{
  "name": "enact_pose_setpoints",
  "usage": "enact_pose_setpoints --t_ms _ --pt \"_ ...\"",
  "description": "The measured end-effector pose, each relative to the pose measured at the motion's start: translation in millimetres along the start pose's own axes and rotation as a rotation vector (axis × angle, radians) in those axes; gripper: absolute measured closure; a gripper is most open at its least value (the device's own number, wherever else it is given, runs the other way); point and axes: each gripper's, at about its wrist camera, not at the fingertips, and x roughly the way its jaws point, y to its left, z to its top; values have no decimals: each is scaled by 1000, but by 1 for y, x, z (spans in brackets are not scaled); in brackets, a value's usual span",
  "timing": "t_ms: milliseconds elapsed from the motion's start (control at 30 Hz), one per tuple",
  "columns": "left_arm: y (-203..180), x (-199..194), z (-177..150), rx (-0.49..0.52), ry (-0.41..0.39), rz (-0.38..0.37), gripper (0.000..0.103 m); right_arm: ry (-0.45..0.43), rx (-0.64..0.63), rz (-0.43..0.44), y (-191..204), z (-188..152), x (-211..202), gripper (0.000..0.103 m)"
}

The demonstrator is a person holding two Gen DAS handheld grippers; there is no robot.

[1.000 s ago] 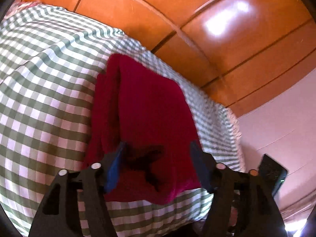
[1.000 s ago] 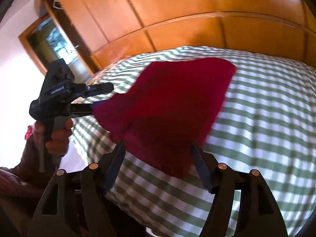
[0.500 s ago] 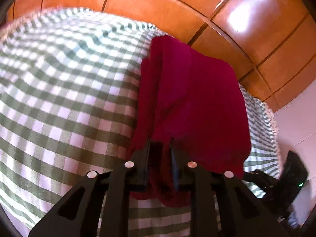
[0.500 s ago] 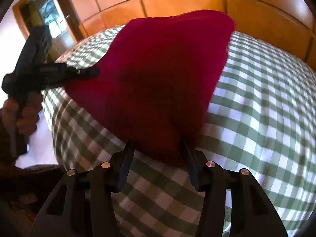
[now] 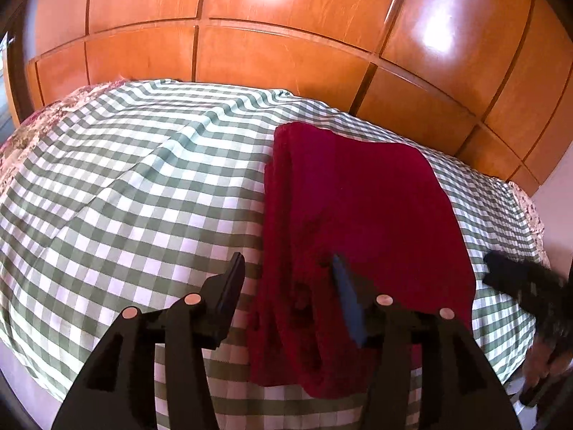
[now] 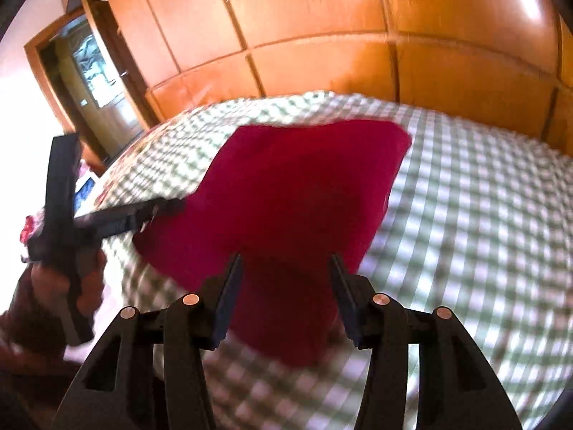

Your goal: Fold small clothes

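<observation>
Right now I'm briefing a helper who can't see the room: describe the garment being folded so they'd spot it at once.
Find the bed under the green-and-white checked sheet, in front of the wooden wardrobe. The dark red garment lies folded lengthwise near the sheet's near edge. It is the only solid-coloured thing on the checks.

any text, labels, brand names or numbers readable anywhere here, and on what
None can be read.
The left gripper, seen in the right wrist view, shows no print; it is motion-blurred there.
The right gripper, at the edge of the left wrist view, is too dark and blurred to show any.
The red cloth, the checked bedsheet and the wooden wardrobe carry no writing.
</observation>
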Motion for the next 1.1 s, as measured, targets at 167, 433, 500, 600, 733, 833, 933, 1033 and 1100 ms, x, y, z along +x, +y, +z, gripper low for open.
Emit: enact_pose_setpoints --t_ms 167,433,500,600,733,833,933,1033,1100 --pt "-3 0 -1 30 -11 30 48 -7 0 -40 9 30 27 54" --pt "-2 6 5 50 -13 53 43 0 3 -69 23 53 61 40" --pt "-1 10 4 53 -6 58 41 7 -3 -81 24 56 72 39" --pt "2 16 2 47 7 57 40 22 -20 -97 27 57 89 35" --pt "7 28 -4 36 32 62 35 73 -83 -157 36 50 121 33" --pt "16 34 -10 -16 39 19 30 64 -81 -143 37 52 118 29" --pt "25 38 -14 -61 42 -48 30 23 -16 -80 26 51 98 24" --pt "30 40 -17 -85 38 -100 31 -29 130 -17 -1 43 74 14" --pt "33 41 -17 -96 37 -142 35 -30 237 18 -23 32 65 14"
